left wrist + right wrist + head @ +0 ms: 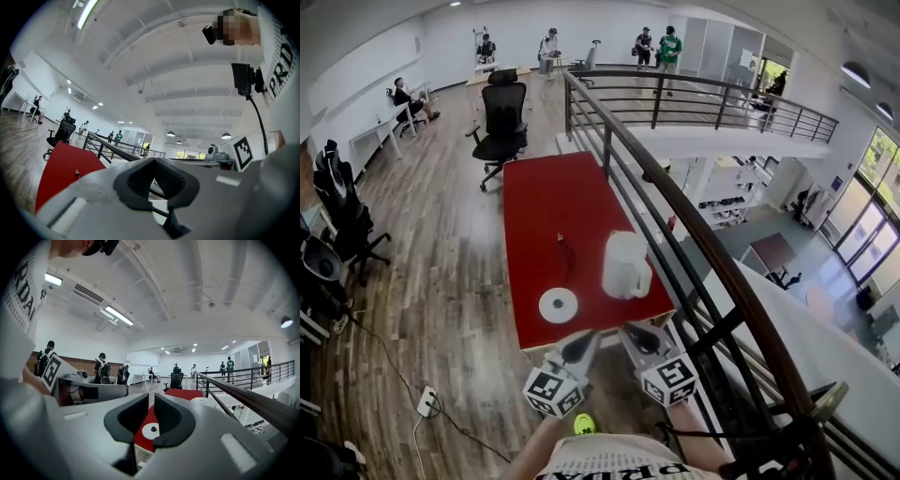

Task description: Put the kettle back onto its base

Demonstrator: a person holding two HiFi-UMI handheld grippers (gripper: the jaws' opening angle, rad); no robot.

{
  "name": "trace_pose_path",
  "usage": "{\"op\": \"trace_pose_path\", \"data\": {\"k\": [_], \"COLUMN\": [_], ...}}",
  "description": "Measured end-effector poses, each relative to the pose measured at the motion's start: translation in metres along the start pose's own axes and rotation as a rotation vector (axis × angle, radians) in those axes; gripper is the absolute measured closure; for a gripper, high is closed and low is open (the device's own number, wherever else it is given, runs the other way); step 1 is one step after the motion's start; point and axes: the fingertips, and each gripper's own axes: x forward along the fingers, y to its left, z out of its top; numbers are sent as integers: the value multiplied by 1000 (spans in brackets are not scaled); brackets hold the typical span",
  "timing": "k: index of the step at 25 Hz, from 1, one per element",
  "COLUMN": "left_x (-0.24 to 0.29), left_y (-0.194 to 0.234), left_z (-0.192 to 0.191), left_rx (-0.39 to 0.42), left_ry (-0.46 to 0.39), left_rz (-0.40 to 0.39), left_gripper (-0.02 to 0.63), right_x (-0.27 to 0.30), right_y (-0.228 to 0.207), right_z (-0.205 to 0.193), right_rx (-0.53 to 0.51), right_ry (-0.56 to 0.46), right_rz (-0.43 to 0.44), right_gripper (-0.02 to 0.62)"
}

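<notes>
A white kettle [626, 265] stands upright on the red table [548, 202], near its right front corner. Its round white base [558, 305] lies on the table to the kettle's left, apart from it. Both grippers hover short of the table's front edge. My left gripper [583, 343] points at the base, its jaws together with nothing between them [153, 160]. My right gripper [639, 334] has its jaws nearly together and holds nothing [151, 397]. Through its narrow slit I see the base [151, 430]. The top of the kettle [204, 401] peeks over the right jaw.
A dark railing [694, 234] runs along the table's right side over a drop to a lower floor. A thin dark cord [563, 247] lies on the table behind the base. A black office chair [504, 122] stands beyond the table. A power strip [427, 401] lies on the wooden floor.
</notes>
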Motion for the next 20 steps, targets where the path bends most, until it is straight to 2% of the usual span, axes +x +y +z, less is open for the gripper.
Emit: {"op": "trace_pose_path", "data": {"k": [7,20], "left_x": [-6,19], "left_y": [32,57], "left_z": [-1,5], "left_rx": [-14,-6], "left_ry": [4,-2], "left_rz": [-1,13], "left_gripper": [603,603], "right_x": [23,59], "right_y": [-3,-20], "right_z": [2,-1], "right_rx": [-30,-43], "right_ry": [7,33], "right_rz": [-60,-34], "right_gripper": [563,563]}}
